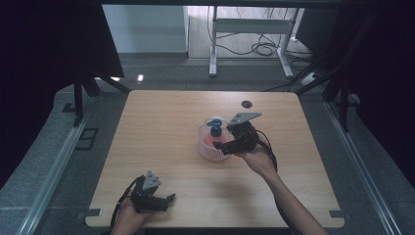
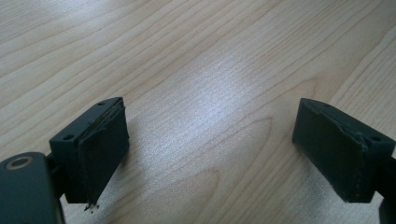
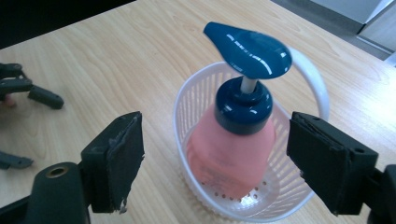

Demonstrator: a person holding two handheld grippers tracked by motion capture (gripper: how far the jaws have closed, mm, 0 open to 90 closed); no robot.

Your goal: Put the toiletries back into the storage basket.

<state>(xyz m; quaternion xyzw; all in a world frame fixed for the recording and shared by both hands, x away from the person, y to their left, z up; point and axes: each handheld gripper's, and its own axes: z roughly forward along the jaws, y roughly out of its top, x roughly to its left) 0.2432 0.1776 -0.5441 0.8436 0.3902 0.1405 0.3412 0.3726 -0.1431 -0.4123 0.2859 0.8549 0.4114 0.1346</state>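
A pink pump bottle [image 3: 233, 154] with a dark blue pump head [image 3: 247, 49] stands upright inside a white slotted basket [image 1: 208, 147], which sits on the table [image 1: 166, 122] right of its centre. The right gripper [image 1: 230, 143] hovers just beside the basket, jaws spread wide with nothing between them, the bottle framed in the gap. The left gripper [image 1: 164, 201] rests near the table's near edge, toward the left corner, jaws likewise apart and empty. Judgement: an approach for grasping the bottle appears in hand; next, the right jaws must descend around its collar and close squarely.
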